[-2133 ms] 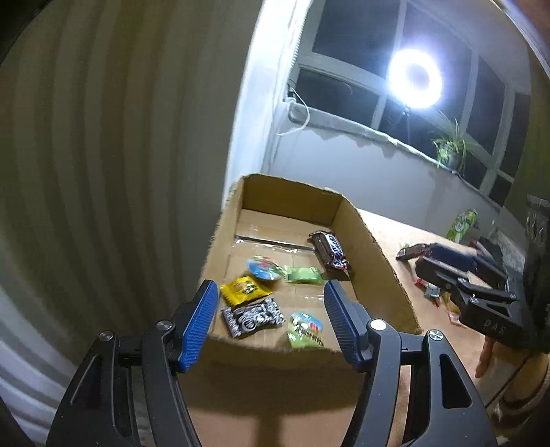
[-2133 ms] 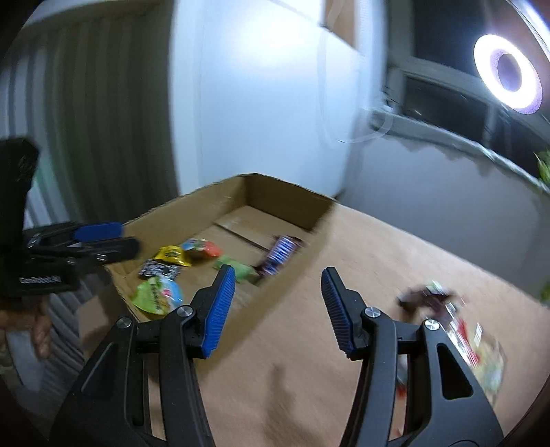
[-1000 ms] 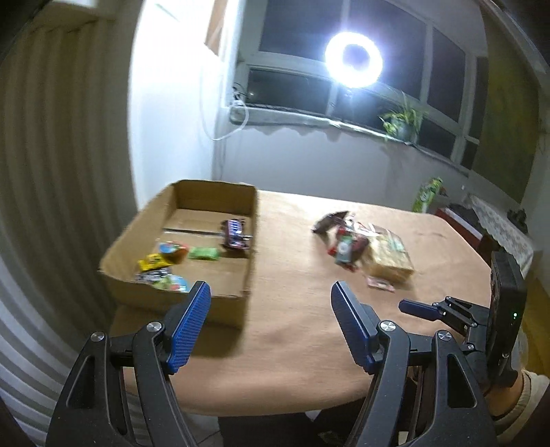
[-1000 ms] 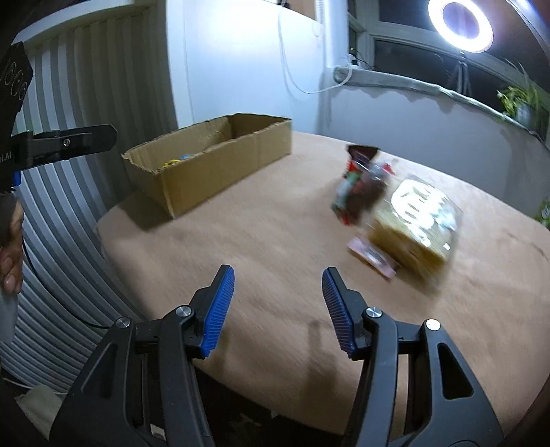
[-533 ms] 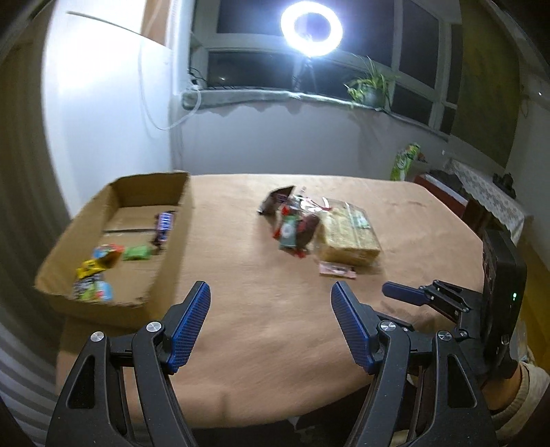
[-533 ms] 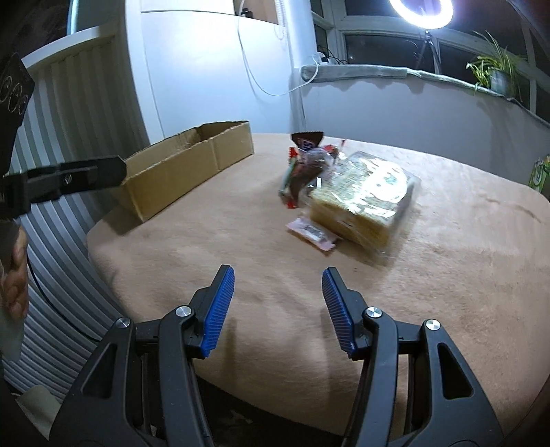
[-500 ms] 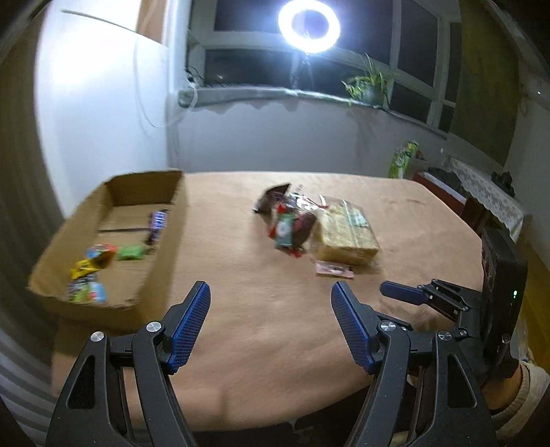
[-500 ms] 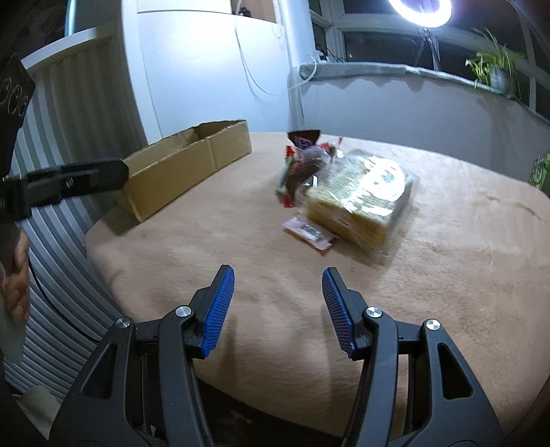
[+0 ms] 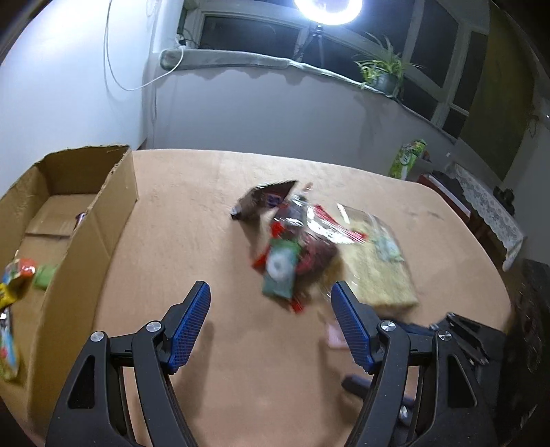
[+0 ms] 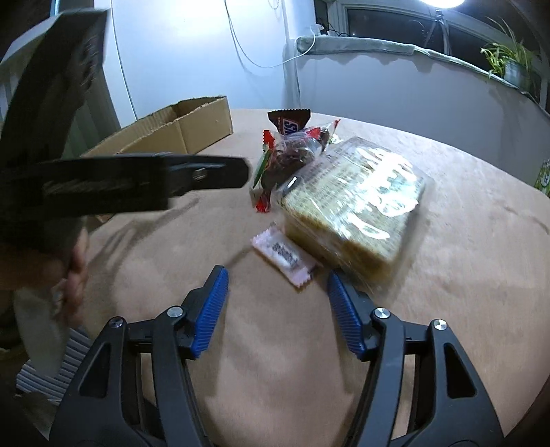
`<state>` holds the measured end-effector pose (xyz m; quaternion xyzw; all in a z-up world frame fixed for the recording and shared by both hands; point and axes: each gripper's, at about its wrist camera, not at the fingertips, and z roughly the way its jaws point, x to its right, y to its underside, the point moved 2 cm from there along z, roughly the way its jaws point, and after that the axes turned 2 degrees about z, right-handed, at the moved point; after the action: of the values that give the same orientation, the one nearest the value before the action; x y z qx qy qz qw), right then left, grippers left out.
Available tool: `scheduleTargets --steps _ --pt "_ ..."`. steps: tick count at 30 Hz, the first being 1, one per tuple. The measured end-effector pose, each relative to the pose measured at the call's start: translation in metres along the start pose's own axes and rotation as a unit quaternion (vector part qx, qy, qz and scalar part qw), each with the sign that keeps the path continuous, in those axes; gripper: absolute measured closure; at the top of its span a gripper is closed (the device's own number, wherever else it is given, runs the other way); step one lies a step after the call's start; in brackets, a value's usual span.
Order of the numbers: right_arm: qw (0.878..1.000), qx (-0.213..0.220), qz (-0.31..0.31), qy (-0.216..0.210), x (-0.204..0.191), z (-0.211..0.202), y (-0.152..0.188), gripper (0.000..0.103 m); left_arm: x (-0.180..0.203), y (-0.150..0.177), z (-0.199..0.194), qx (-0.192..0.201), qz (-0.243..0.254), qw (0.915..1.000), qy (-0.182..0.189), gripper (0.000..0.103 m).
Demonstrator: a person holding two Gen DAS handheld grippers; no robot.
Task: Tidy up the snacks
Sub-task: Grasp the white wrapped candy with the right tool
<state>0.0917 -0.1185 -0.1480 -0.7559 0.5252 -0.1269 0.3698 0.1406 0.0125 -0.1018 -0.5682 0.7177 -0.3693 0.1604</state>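
Nearest in the right wrist view, the right gripper (image 10: 276, 304) hangs above the tan cloth-covered table (image 10: 282, 388) with its 2 blue-padded jaws spread wide and nothing between them. Just beyond its tips lies a small pink-and-white sachet (image 10: 284, 258), its print too blurred to read. Touching that sachet's far right side is a large clear-wrapped block of pale wafers (image 10: 357, 203), glare hiding most of its label. Against the block's far left corner sits a clear bag of dark sweets with red trim (image 10: 294, 154), and behind it a brown Snickers bar (image 10: 288, 122), its name half covered.

In the left wrist view the left gripper (image 9: 271, 319) is likewise wide open and empty, held over bare cloth near the smeared snack pile (image 9: 292, 247); motion blur makes single wrappers there hard to separate. The open brown cardboard box (image 9: 99, 220) stands at the far left, cut off by the frame, with 2 or 3 bright packets (image 9: 20, 271) partly visible inside.

On the far sill, a potted plant (image 9: 381, 74) stands beneath a ring light (image 9: 326, 10).
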Motion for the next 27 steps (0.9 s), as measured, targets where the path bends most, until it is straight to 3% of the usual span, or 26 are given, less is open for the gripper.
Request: scheduleTargets --steps 4,6,8,9,11,12,15,18,27 --pt "1.000 -0.005 -0.006 0.003 -0.001 0.008 -0.008 0.040 -0.005 -0.003 0.014 -0.008 -0.005 0.9998 0.019 0.033" --pt "1.000 -0.005 -0.006 0.000 0.000 0.011 -0.010 0.040 -0.006 -0.002 0.018 -0.012 -0.002 0.9995 0.030 0.038" --pt "1.000 -0.005 -0.004 -0.003 0.002 0.013 -0.012 0.041 -0.005 -0.001 0.022 -0.016 0.001 0.9991 0.040 0.050" --pt "1.000 -0.003 -0.004 -0.002 0.004 0.014 -0.012 0.046 -0.004 0.001 0.023 -0.018 0.005 0.9989 0.043 0.054" --pt "1.000 0.000 -0.005 0.002 0.004 0.015 -0.012 0.054 0.000 0.002 0.025 -0.023 0.013 0.9986 0.046 0.075" --pt "1.000 0.001 -0.004 0.004 0.006 0.014 -0.012 0.062 0.002 0.003 0.026 -0.027 0.017 0.9983 0.048 0.078" --pt "1.000 0.005 -0.003 0.007 0.011 0.014 -0.013 0.075 0.003 0.002 0.028 -0.030 0.022 0.9980 0.051 0.084" --pt "1.000 0.010 -0.003 0.004 0.012 0.013 -0.012 0.081 0.003 0.002 0.028 -0.029 0.019 0.9980 0.054 0.088" --pt "1.000 0.025 -0.010 -0.013 0.012 0.007 -0.009 0.082 -0.008 -0.004 0.025 -0.011 -0.005 0.9977 0.067 0.097"
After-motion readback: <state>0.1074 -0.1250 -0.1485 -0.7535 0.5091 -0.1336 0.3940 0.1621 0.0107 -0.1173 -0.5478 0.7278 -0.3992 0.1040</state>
